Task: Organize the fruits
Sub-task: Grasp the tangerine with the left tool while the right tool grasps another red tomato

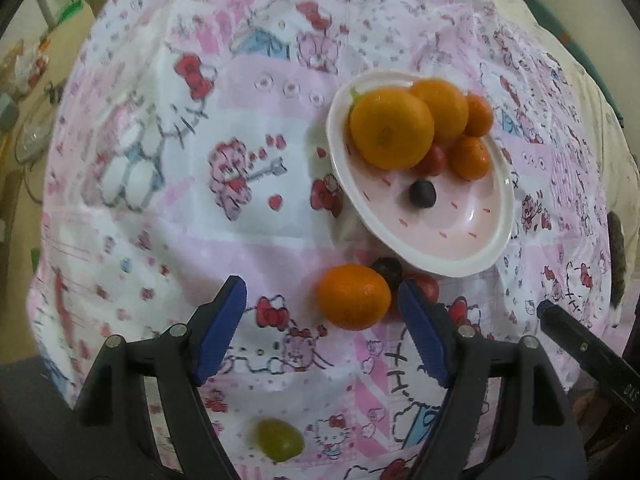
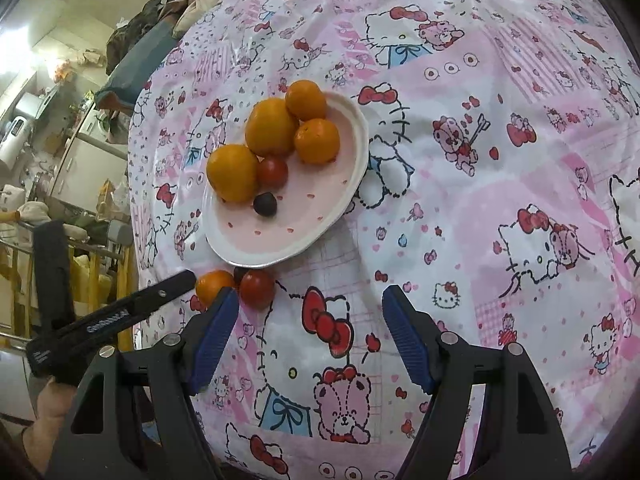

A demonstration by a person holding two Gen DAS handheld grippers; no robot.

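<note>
The bench (image 2: 500,168) is draped in a glossy pink-and-white cloth printed with cartoon cats, red bows, teddy bears and hearts; it wrinkles and catches the light. Beyond its far edge in the right wrist view lie a heap of clothes or bedding (image 2: 168,12), cluttered shelves and what looks like a pale cabinet (image 2: 88,160); the room is crowded and warmly lit.

A pale pink plate (image 1: 472,236) with a white rim and small red marks sits on the cloth. On it are four orange citrus fruits (image 1: 392,128), a red cherry tomato (image 1: 434,159) and a dark grape (image 1: 422,194). Just off the plate's near rim lie a loose orange (image 1: 354,297), a dark grape (image 1: 387,269) and a red tomato (image 2: 257,288), all close together. A green grape (image 1: 279,444) lies apart, nearer the left claw's base.

The left claw (image 1: 322,326) stands released, its blue pads spread, the loose orange between them and near the right-hand pad; I cannot tell if it touches. The right claw (image 2: 310,340) is also released, with only cloth between its pads.

White lettering on the left claw's black finger (image 2: 120,312) is too blurred to read.
</note>
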